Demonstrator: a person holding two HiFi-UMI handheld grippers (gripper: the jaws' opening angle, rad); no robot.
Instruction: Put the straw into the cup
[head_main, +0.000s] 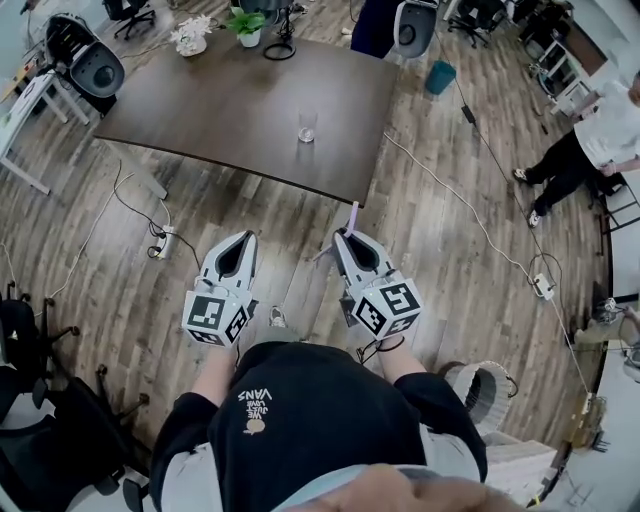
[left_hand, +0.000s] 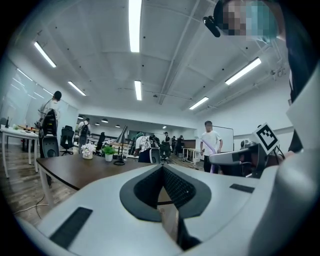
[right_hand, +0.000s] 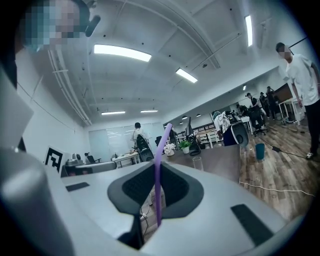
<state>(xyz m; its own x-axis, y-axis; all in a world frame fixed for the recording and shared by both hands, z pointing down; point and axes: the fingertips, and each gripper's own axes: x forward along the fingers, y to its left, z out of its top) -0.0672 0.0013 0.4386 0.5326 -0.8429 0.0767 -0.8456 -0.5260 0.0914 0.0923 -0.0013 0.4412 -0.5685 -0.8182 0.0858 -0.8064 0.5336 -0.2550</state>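
Right claw (head_main: 347, 238) clamps the upright straw (head_main: 353, 212); left claw (head_main: 243, 240) closed, empty. Hold the straw vertical, centre it over the cup (head_main: 307, 126) on the worktop (head_main: 180, 100), then lower.

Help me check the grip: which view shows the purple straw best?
Right gripper view: the purple straw stands upright, pinched by the right hand-held gripper. Head view shows just its tip above the jaws; left gripper view, a faint sliver at most.

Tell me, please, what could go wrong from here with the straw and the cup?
The thin purple plastic straw is held only at the tips of the right tongs, so it may slip or tilt. The small clear glass cup stands unheld on the dark wooden table; a misaimed straw could knock it over.
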